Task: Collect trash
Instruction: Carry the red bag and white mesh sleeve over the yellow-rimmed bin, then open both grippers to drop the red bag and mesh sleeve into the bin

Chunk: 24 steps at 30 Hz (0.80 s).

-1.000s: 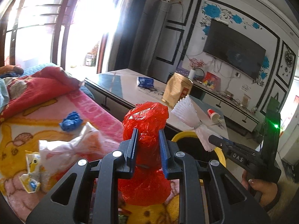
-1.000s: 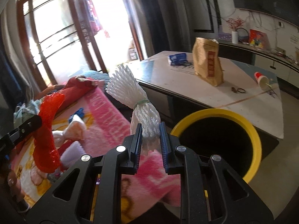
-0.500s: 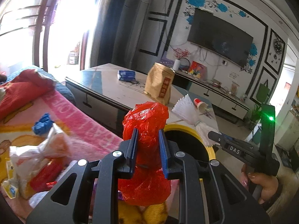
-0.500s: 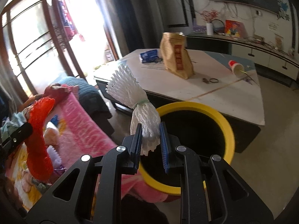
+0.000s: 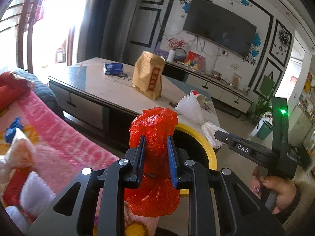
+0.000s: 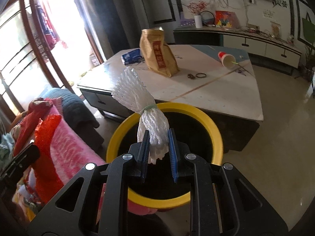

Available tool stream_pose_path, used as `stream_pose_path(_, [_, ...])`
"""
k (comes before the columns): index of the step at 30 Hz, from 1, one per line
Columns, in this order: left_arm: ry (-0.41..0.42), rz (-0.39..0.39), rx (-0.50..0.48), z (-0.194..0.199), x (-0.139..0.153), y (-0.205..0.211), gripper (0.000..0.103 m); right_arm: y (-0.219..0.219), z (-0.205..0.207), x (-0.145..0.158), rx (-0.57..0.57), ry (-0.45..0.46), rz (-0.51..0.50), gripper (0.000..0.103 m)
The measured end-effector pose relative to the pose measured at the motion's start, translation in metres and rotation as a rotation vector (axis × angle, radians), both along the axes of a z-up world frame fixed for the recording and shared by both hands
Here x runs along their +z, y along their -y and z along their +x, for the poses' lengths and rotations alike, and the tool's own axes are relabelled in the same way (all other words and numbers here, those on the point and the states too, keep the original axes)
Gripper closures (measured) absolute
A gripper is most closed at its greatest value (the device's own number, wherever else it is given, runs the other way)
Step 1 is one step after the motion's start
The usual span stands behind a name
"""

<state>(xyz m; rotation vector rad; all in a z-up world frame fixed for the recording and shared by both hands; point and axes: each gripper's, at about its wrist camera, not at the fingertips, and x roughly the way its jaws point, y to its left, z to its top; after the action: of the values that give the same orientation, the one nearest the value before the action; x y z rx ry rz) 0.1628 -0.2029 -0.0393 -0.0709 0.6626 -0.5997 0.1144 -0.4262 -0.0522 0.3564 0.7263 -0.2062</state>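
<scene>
My left gripper (image 5: pixel 156 147) is shut on a crumpled red plastic bag (image 5: pixel 154 125), held just left of a yellow-rimmed black bin (image 5: pixel 204 143). My right gripper (image 6: pixel 157 143) is shut on a white foam net (image 6: pixel 141 102) tied with a green band, held right above the bin's (image 6: pixel 214 125) opening. The right gripper also shows in the left wrist view (image 5: pixel 218 134), holding the net (image 5: pixel 194 111). The red bag shows at the left of the right wrist view (image 6: pixel 46 147).
A low table (image 6: pixel 226 96) stands behind the bin with a brown paper bag (image 6: pixel 158 56), a blue packet (image 6: pixel 132 56) and a tipped paper cup (image 6: pixel 226 59). A pink blanket (image 5: pixel 59 135) with more wrappers (image 5: pixel 19 153) lies left. A TV cabinet (image 6: pixel 256 41) runs along the wall.
Both grippers have moved right from the blanket toward the bin. The white net is now over the bin's opening and the red bag is beside its rim.
</scene>
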Motion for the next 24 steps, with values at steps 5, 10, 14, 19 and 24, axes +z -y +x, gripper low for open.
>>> stream_pose_path(5, [-0.017,0.020,-0.045,0.014,-0.015,0.025,0.082,0.015,0.002,-0.009,-0.038,-0.028,0.021,0.090])
stream_pose_path(10, [-0.038,0.031,-0.077,0.025,-0.025,0.044,0.082,0.023,0.005,-0.017,-0.053,-0.054,0.043,0.090])
stream_pose_path(14, [-0.056,0.048,-0.098,0.038,-0.036,0.058,0.082,0.026,0.007,-0.021,-0.063,-0.073,0.059,0.090])
stream_pose_path(19, [-0.087,0.064,-0.101,0.052,-0.052,0.069,0.081,0.031,0.009,-0.029,-0.068,-0.099,0.075,0.089])
stream_pose_path(24, [-0.111,0.056,-0.098,0.059,-0.059,0.073,0.044,0.036,0.010,-0.035,-0.093,-0.107,0.076,0.069])
